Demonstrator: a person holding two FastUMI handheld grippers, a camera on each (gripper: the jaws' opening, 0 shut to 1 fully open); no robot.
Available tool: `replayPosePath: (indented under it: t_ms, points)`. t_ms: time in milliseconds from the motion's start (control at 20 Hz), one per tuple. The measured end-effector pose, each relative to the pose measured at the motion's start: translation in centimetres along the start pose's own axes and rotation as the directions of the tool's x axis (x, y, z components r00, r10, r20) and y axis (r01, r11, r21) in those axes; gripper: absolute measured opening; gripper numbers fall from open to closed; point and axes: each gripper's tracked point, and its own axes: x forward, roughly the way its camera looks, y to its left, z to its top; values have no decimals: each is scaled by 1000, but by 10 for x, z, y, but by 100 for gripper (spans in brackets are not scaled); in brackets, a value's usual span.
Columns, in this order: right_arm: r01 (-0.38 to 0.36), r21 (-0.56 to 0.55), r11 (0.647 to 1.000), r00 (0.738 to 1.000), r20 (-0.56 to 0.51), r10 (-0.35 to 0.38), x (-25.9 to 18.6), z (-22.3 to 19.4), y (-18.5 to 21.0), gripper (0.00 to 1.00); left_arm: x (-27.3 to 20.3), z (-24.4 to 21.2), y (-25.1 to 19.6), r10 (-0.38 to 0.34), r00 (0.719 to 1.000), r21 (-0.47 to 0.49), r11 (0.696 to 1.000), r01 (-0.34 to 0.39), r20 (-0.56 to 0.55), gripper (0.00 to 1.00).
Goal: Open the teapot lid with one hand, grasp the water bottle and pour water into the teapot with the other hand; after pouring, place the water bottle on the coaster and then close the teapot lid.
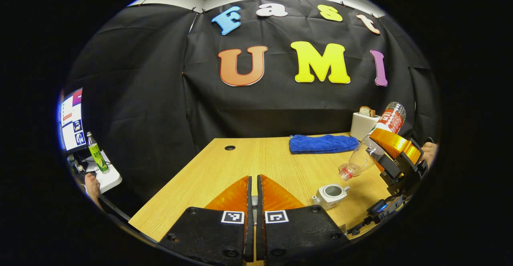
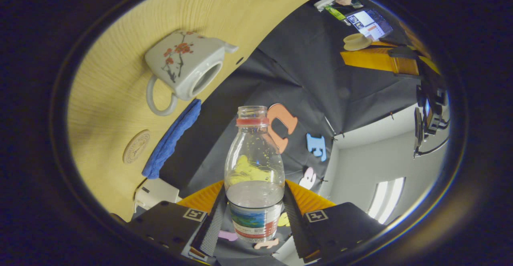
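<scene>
Black cloth backs a wooden table [image 1: 224,170] in the left gripper view, with a blue towel [image 1: 323,143] at the far edge and a white toaster [image 1: 362,125] just right of it. Near the right side stands the teapot [image 1: 331,194], lid off and mouth open; I judge it glazed ceramic, stiff, slick and chippable. Above it the right gripper [image 1: 386,150] holds the bottle [image 1: 372,146] tilted, neck down toward the teapot. The left gripper [image 1: 252,190] sits near, fingers close together with only a slit between; whether it pinches anything I cannot tell from here. In the right gripper view, the table tips up on the left, carrying the teapot [image 2: 186,67], the towel [image 2: 172,140] and, beside it, a round coaster [image 2: 136,146]. The right gripper [image 2: 253,214] is clamped on the bottle [image 2: 254,170] at the labelled lower body, uncapped, with some water inside. Thin clear plastic looks light and squashy, so the belly, held gently, seems the best grip. Far off, the left gripper [image 2: 370,55] appears to hold the lid [image 2: 357,41].
</scene>
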Motion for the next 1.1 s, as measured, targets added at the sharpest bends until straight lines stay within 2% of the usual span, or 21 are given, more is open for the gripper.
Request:
replayPosePath:
  t_ms: [50, 200, 250, 350, 400, 450, 650, 750, 900, 950, 1100]
  points:
    - [-4, 35, 999, 1000, -12, 5, 0, -2, 3, 76, 1, -1, 1, -1, 1000, -9, 1000, 1, -6, 5]
    - [-22, 155, 988, 998, -59, 31, -2, -16, 16, 74, 6, -8, -1, -22, 999, -46, 999, 21, -28, 5]
    - [-22, 199, 980, 997, -70, 36, -5, -19, 19, 77, 5, -7, -1, -25, 999, -56, 998, 24, -29, 5]
    - [-46, 324, 945, 993, -92, 80, -8, -26, 24, 74, 6, -6, -4, -31, 999, -59, 998, 29, -22, 5]
    - [-73, 425, 902, 988, -96, 125, -9, -30, 30, 74, 7, -6, -7, -37, 999, -51, 998, 36, -16, 5]
    - [-101, 536, 838, 979, -95, 179, -11, -32, 34, 77, 6, -4, -8, -38, 999, -48, 998, 38, -13, 5]
    - [-141, 720, 680, 953, -88, 291, -16, -35, 51, 77, 6, -4, -15, -45, 999, -33, 998, 44, -10, 5]
    - [-149, 798, 584, 935, -79, 346, -15, -37, 63, 77, 6, -4, -17, -54, 999, -20, 998, 53, -6, 5]
    - [-118, 907, 405, 897, -77, 434, -11, -48, 80, 74, 5, 0, -14, -49, 999, -28, 998, 49, 5, 5]
    - [-97, 934, 344, 884, -78, 462, -9, -53, 86, 77, 3, 0, -14, -46, 999, -33, 998, 46, 7, 5]
    - [-4, 985, 172, 854, -87, 514, 0, -70, 96, 74, 0, 6, -4, -10, 1000, -14, 1000, 10, 25, 5]
